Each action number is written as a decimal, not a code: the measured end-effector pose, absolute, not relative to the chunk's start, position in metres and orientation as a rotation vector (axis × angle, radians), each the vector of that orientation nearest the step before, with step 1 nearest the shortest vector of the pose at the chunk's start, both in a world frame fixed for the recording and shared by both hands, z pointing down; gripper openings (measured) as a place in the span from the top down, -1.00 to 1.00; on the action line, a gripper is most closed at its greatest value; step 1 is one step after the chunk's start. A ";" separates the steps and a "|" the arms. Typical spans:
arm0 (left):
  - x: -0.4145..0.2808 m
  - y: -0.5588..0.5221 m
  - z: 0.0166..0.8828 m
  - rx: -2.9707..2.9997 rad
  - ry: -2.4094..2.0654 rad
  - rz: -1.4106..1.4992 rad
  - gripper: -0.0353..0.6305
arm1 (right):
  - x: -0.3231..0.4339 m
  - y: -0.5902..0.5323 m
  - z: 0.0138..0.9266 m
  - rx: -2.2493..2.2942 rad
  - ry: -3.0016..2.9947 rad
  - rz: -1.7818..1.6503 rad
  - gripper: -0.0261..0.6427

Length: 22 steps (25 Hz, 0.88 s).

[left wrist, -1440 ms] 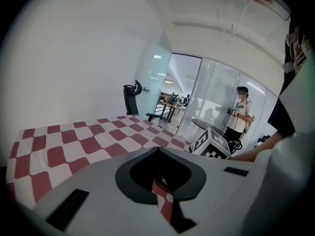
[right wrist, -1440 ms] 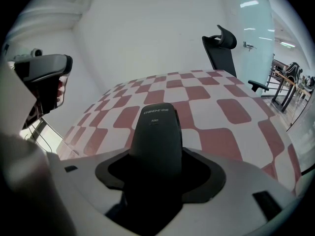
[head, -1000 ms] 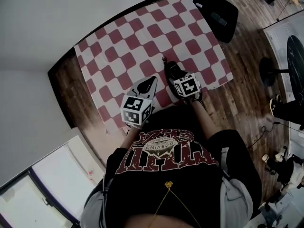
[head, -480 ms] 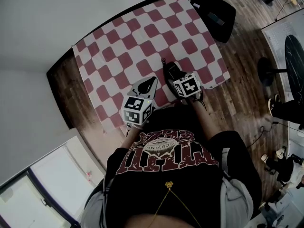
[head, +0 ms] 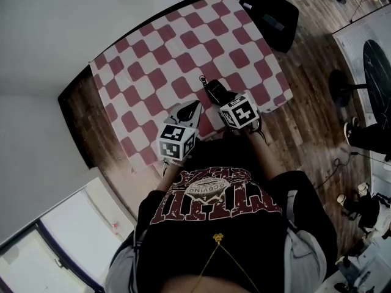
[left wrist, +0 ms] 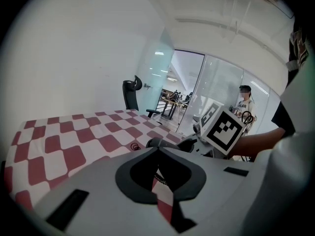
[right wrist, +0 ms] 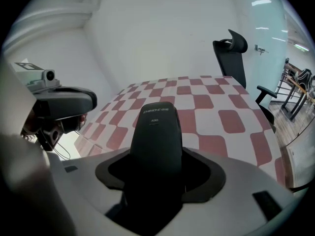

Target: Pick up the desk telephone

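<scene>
Looking down past our dark printed shirt (head: pixel 214 194), we find both tools over the near edge of the counter (head: pixel 122 112). The left gripper (head: pixel 197 104) has its jaws pressed together with nothing between them; only red-and-white cloth shows through the gap behind the tips. Just beside it, the right gripper (head: pixel 222 97) is clamped on the black telephone handset (head: pixel 214 89), whose free end points toward the middle of the counter.

We judge the grasp to be made. What may be left is the lift, because no view shows clearly whether the handset is clear of the cloth.

From the head view the hold is only a dark shape ahead of the marker cube. The right gripper view shows the handset seated squarely between the jaws, with small print on its back. The left gripper view alone shows a small dark loop (left wrist: pixel 135 145), perhaps cord, lying on the cloth by the handset's tip. It also shows a person (left wrist: pixel 244 102) beyond the glass. Farther off, an office chair (head: pixel 272 14) stands past the far right corner. We see no base unit in any view.
</scene>
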<state>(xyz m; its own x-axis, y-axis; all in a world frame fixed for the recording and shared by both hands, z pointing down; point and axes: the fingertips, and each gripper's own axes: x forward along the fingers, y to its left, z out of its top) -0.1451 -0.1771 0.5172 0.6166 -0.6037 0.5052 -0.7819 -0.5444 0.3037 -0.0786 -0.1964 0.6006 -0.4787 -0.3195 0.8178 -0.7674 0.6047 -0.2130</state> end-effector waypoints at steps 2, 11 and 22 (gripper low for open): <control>-0.145 -0.177 0.520 2.330 -1.091 0.479 0.87 | -0.082 -0.195 0.593 0.840 -2.079 0.728 0.06; -0.139 -0.176 0.530 2.298 -1.081 0.512 0.87 | -0.089 -0.187 0.556 0.794 -2.130 0.664 0.06; -0.126 -0.172 0.540 2.294 -1.028 0.567 0.87 | -0.090 -0.177 0.519 0.766 -2.149 0.643 0.06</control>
<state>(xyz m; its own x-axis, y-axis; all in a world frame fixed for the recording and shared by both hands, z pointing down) -0.1265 -0.1716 0.5396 0.6170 -0.5374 0.5749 -0.7730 -0.5509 0.3147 -0.0902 -0.1773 0.5190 -0.5377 -0.3141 0.7825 -0.6920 0.6946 -0.1968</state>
